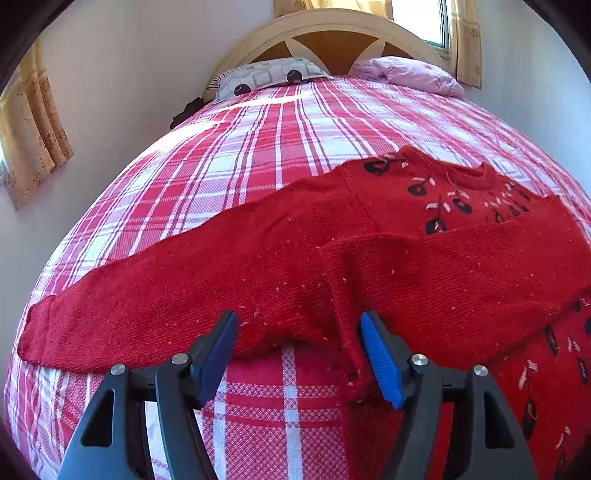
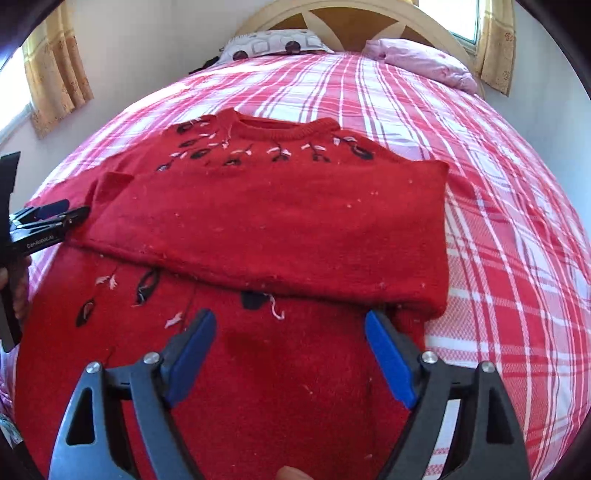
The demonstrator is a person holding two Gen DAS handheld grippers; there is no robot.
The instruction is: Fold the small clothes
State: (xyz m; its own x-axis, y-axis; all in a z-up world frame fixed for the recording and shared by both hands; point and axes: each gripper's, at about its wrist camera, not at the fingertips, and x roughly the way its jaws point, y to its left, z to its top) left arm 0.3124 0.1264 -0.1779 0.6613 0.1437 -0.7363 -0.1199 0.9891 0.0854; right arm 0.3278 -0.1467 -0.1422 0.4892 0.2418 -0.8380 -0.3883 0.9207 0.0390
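A red knit sweater (image 1: pixel 424 206) with black and pink embroidery lies flat on the plaid bed. Its left sleeve (image 1: pixel 155 306) stretches out to the left. Its right sleeve (image 2: pixel 280 229) is folded across the chest. My left gripper (image 1: pixel 299 325) is open and empty, low over the sweater's left side below the armpit. It also shows at the left edge of the right wrist view (image 2: pixel 48 218). My right gripper (image 2: pixel 290 325) is open and empty above the sweater's lower body (image 2: pixel 258 369), just below the folded sleeve.
The bed (image 1: pixel 258 147) has a red and white plaid cover. A patterned pillow (image 1: pixel 266 77) and a pink pillow (image 1: pixel 410 74) lie by the arched headboard (image 1: pixel 332 26). Curtained windows are at left (image 1: pixel 33 122) and right (image 1: pixel 465 37).
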